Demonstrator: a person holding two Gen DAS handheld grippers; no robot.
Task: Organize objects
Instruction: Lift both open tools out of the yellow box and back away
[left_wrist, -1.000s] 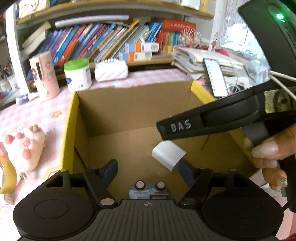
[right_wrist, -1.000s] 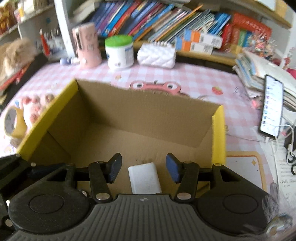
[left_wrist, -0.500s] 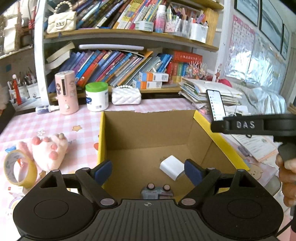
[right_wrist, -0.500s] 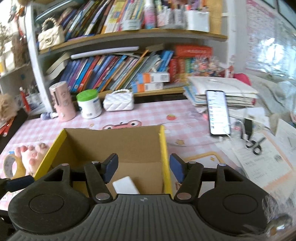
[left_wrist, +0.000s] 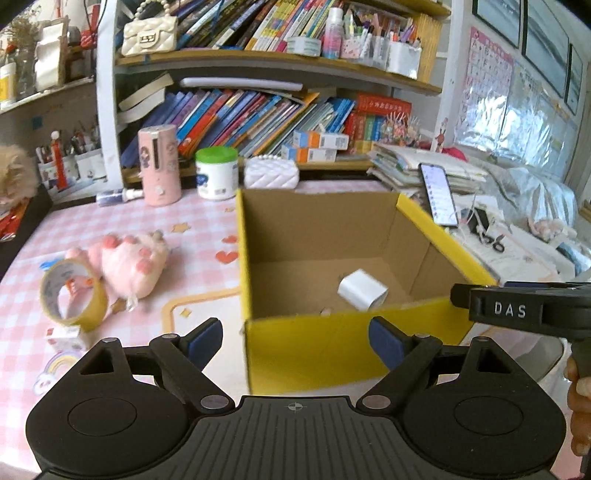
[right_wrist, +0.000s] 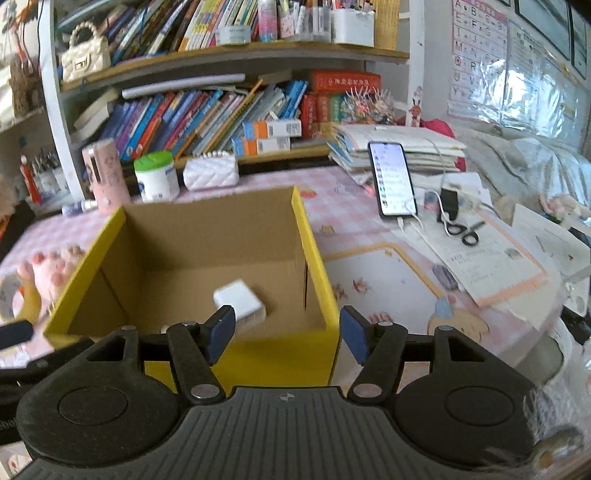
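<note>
Both the left gripper (left_wrist: 295, 334) and right gripper (right_wrist: 286, 334) gape empty near the yellow-rimmed cardboard box (left_wrist: 343, 343); left of it, the soft pink plush paw (left_wrist: 129, 264) looks light, best pinched across its middle.

My own left gripper's body hides the near foot of the yellow cardboard box (left_wrist: 317, 347). A small pale thing (left_wrist: 325, 312) peeks over the box's near wall, perhaps a plug; I cannot tell. My right gripper's arm marked DAS (left_wrist: 517, 309) and my fingers (left_wrist: 578, 384) run off the right edge.
</note>
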